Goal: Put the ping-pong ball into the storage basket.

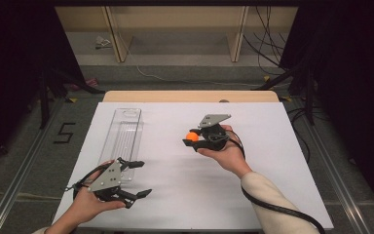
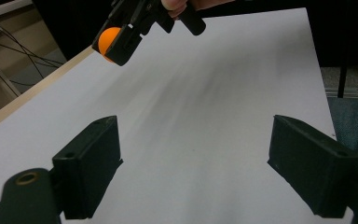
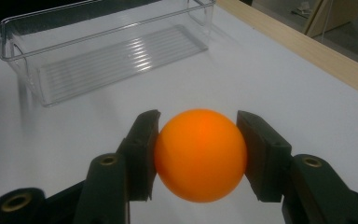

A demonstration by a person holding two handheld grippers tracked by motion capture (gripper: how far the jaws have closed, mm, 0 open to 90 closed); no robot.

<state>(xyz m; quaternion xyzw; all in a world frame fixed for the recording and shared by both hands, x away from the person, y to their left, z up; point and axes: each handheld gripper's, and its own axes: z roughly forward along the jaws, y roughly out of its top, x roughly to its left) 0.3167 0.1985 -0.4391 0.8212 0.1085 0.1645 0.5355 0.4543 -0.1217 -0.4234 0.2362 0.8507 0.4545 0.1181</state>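
While the left gripper (image 1: 137, 179) sits low near the front edge of the table (image 1: 272, 161) with its jaws spread wide and nothing between them, the right gripper (image 1: 191, 138) is doing the actual holding: it's got an orange ball (image 1: 192, 136) pinched between its two black jaws, up off the surface from the look of it, roughly over the middle of the white tabletop. In the right gripper view the ball (image 3: 200, 155) is squeezed square between both pads, one on each side, so the grip looks pretty solid. Off to the left side of the table there's a long clear plastic tray (image 1: 121, 136), lying lengthwise away from the person, and as far as I can tell it's empty, though the see-through walls make that a bit hard to call. The left gripper is right at the tray's near end, maybe overlapping it slightly from above. From the left gripper view you can see the right gripper (image 2: 114, 44) farther off with the ball (image 2: 108, 39) poking out of its jaws. The two grippers are well apart.
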